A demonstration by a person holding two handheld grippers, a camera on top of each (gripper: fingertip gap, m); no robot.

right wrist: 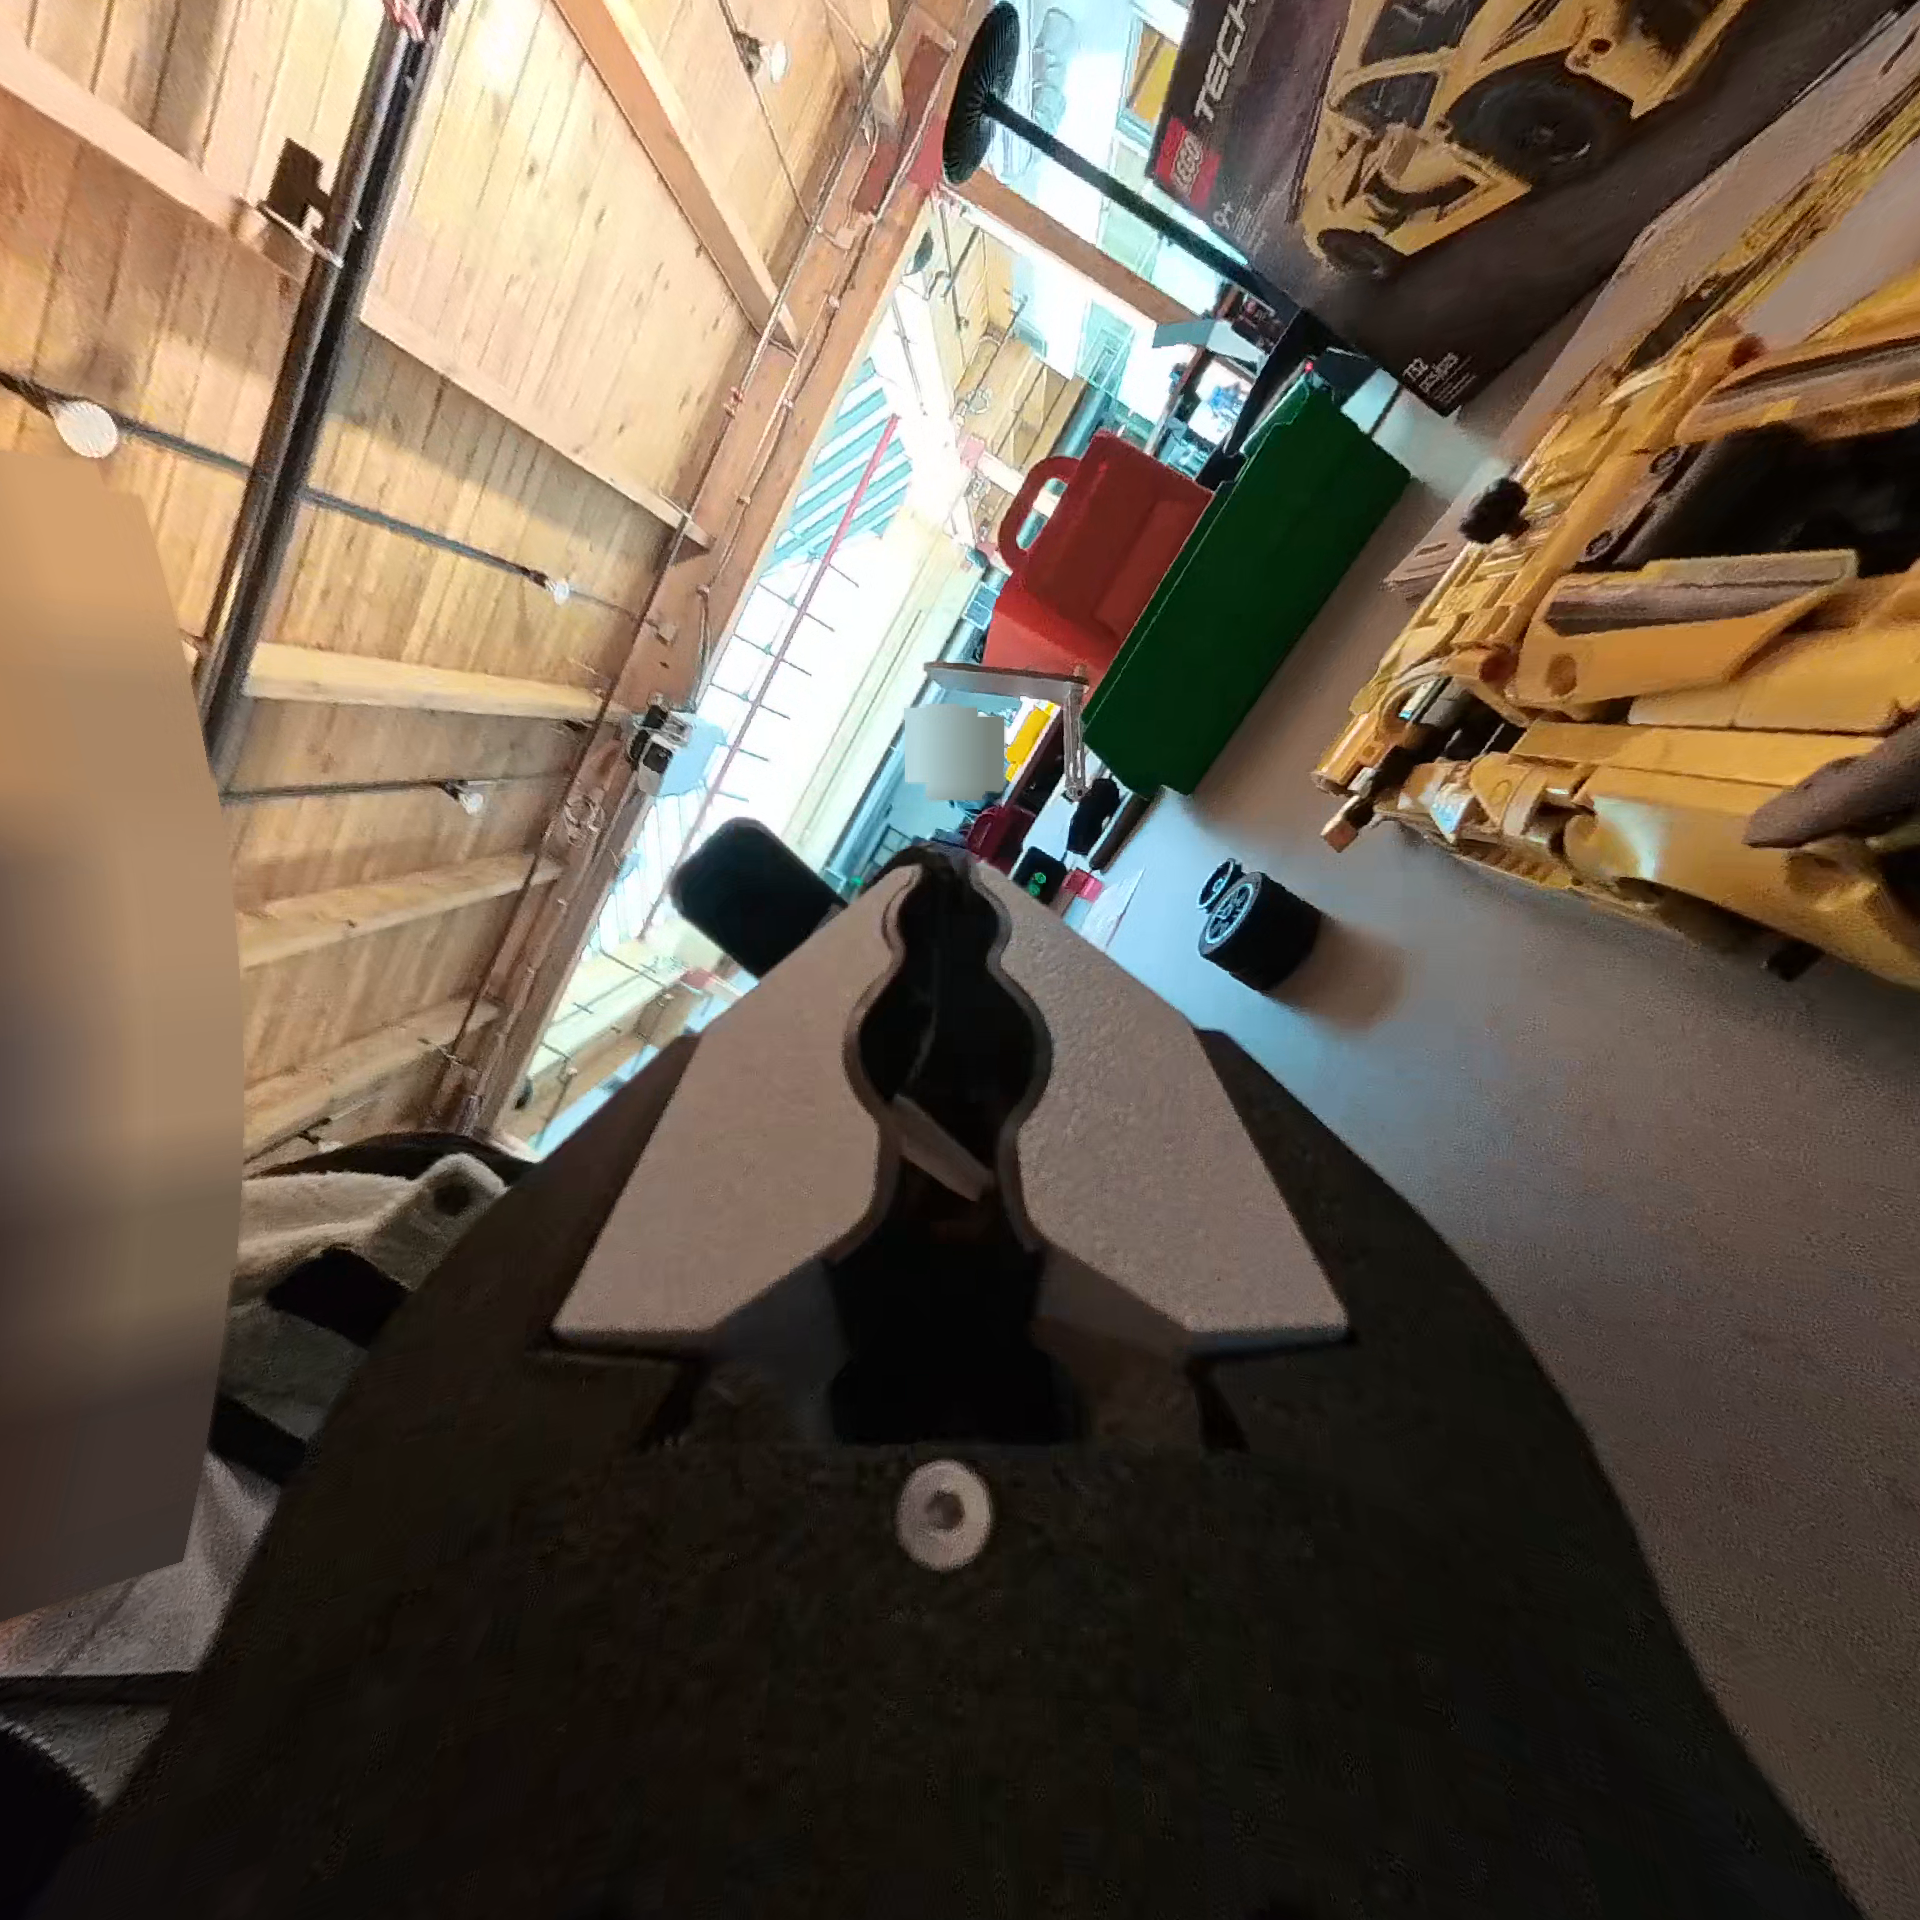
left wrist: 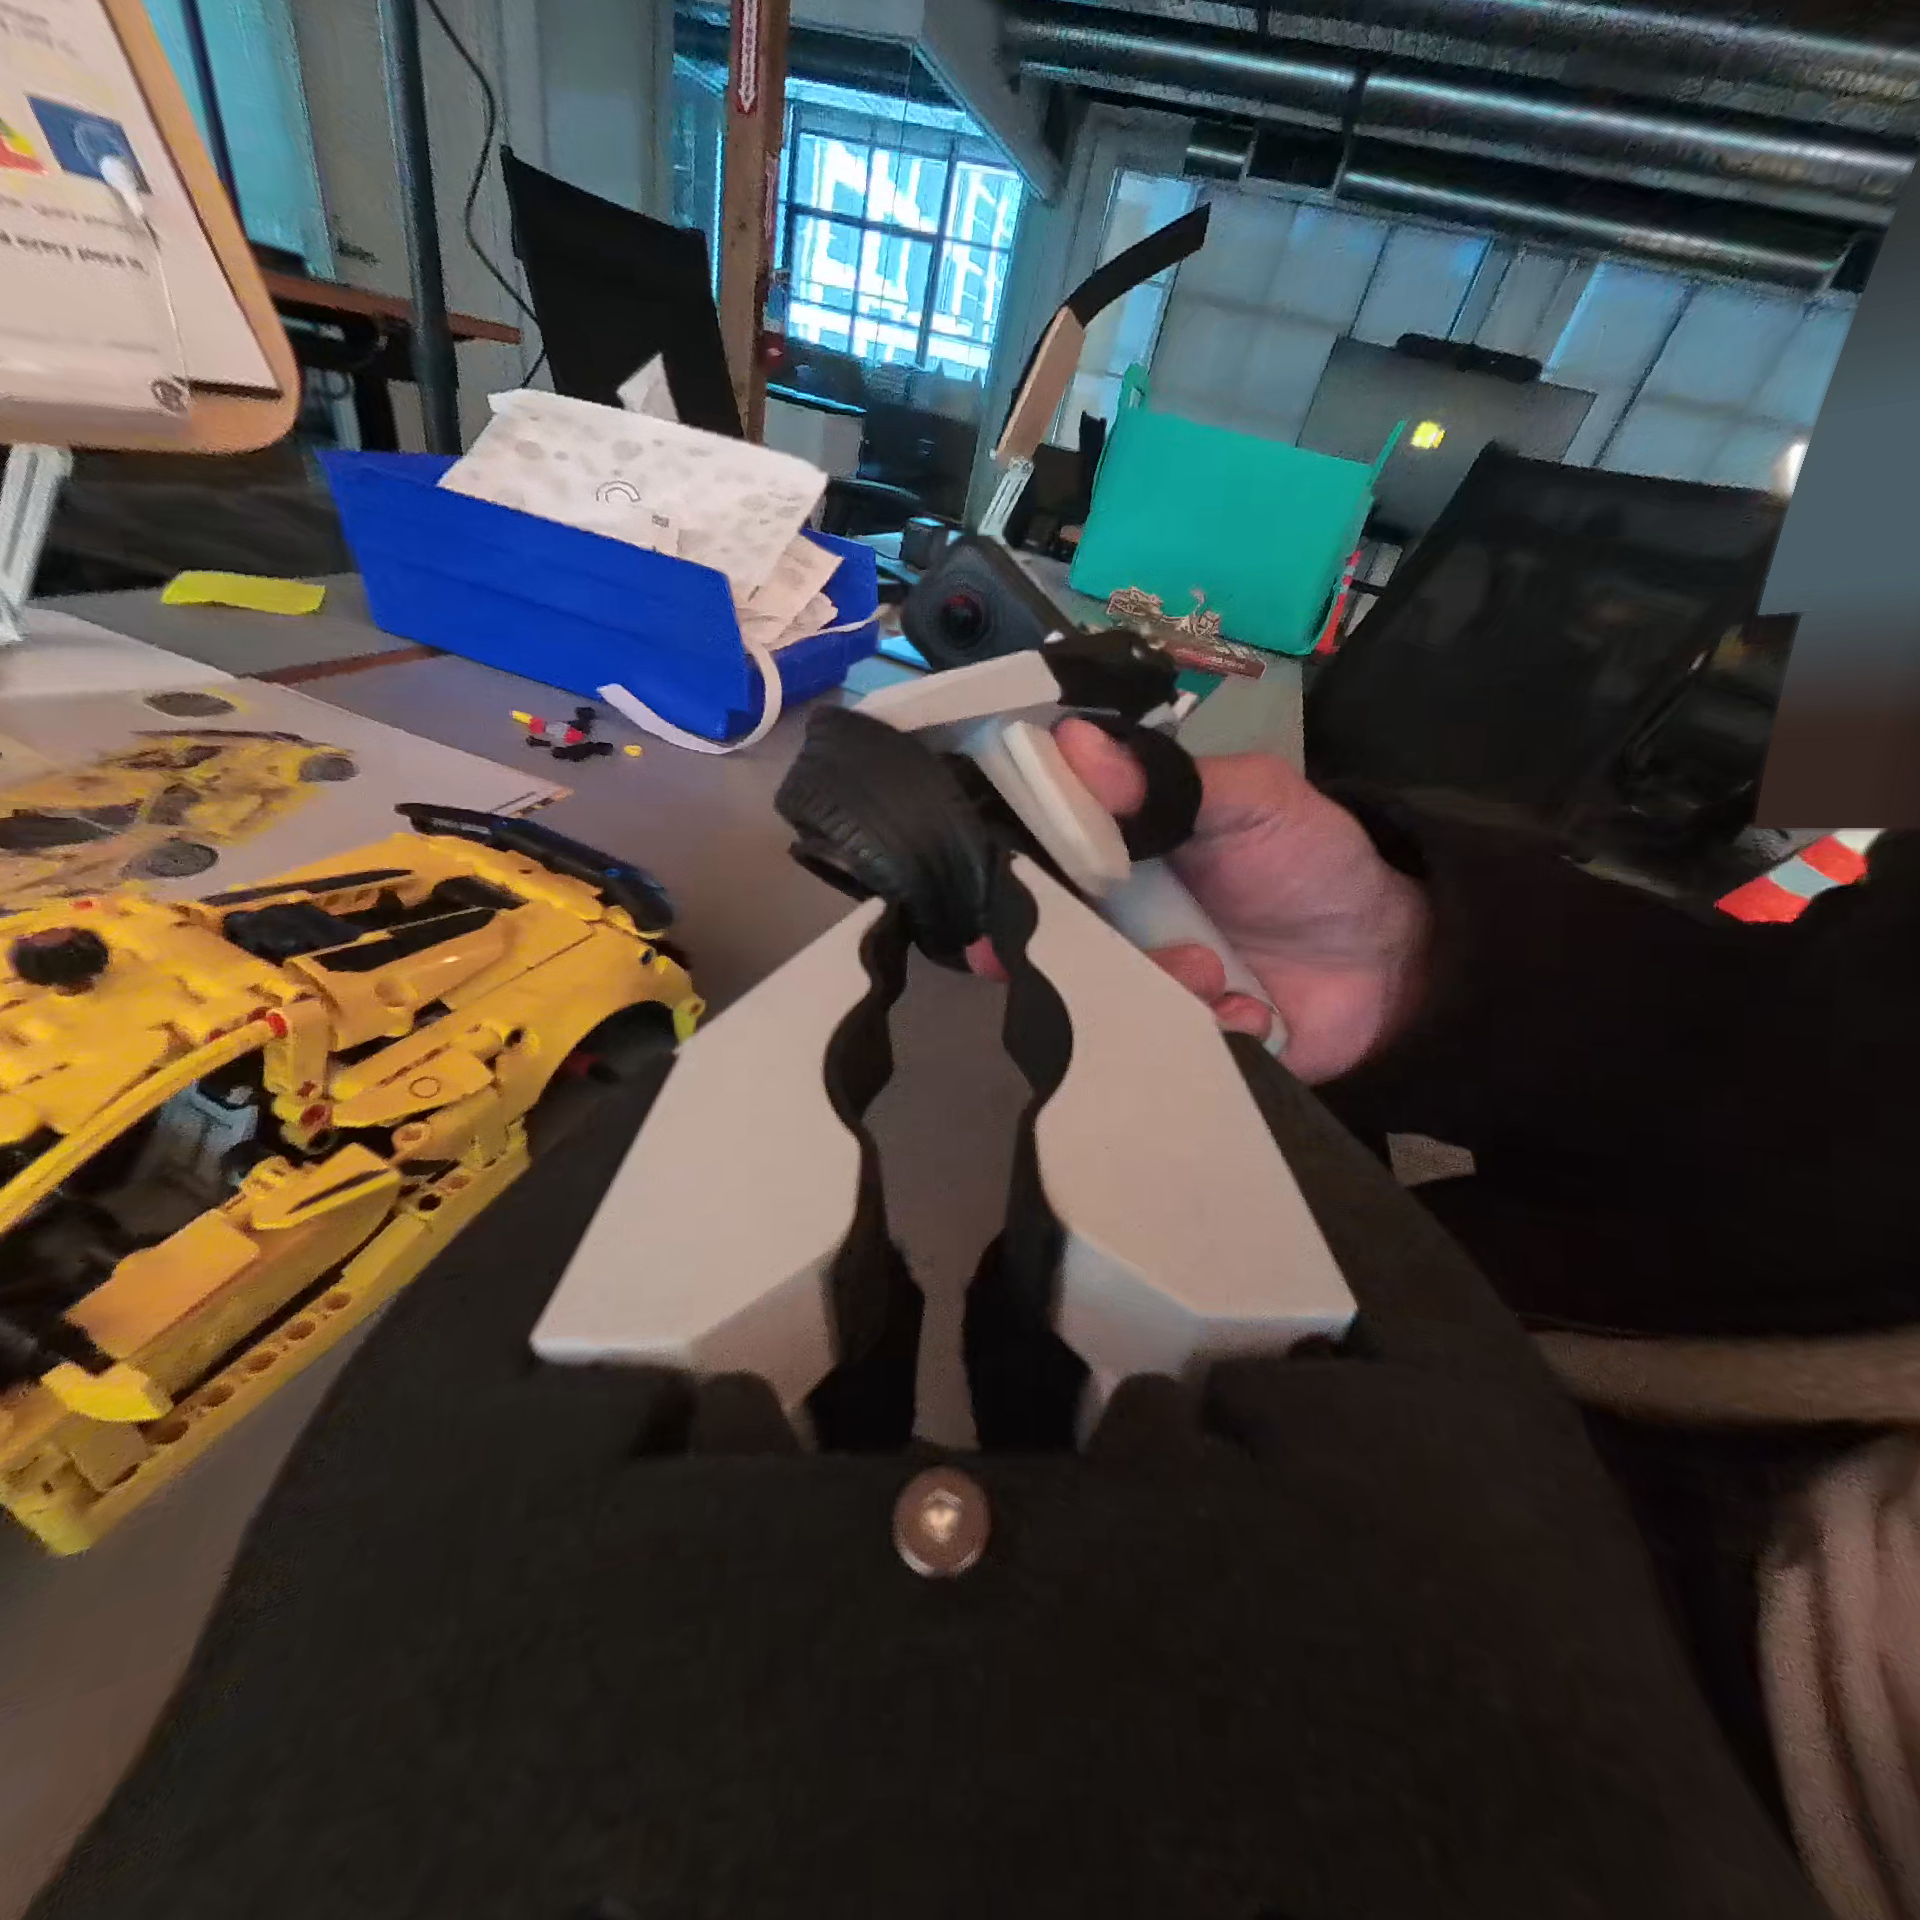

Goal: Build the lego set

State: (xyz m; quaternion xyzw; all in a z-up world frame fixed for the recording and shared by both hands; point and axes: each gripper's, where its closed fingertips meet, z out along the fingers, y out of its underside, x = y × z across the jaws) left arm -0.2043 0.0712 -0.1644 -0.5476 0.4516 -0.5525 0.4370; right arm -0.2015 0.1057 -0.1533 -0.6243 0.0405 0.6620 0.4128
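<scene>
Left gripper (left wrist: 940, 920) gripping black tire (left wrist: 883, 821); right gripper (right wrist: 940, 883) clenching black piece; blue bin (left wrist: 582, 613) holding paper bags (left wrist: 644, 478).

yellow brick-built car (left wrist: 260, 1091) on grey table (left wrist: 665, 810), left | blue plastic bin (left wrist: 582, 613) behind it | loose black wheel (right wrist: 1257, 925) beside car

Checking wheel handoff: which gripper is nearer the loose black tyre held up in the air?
Left. The left gripper has its tips at the tyre, apparently pinching its lower edge. The right gripper sits just behind it, tips beside it.
</scene>
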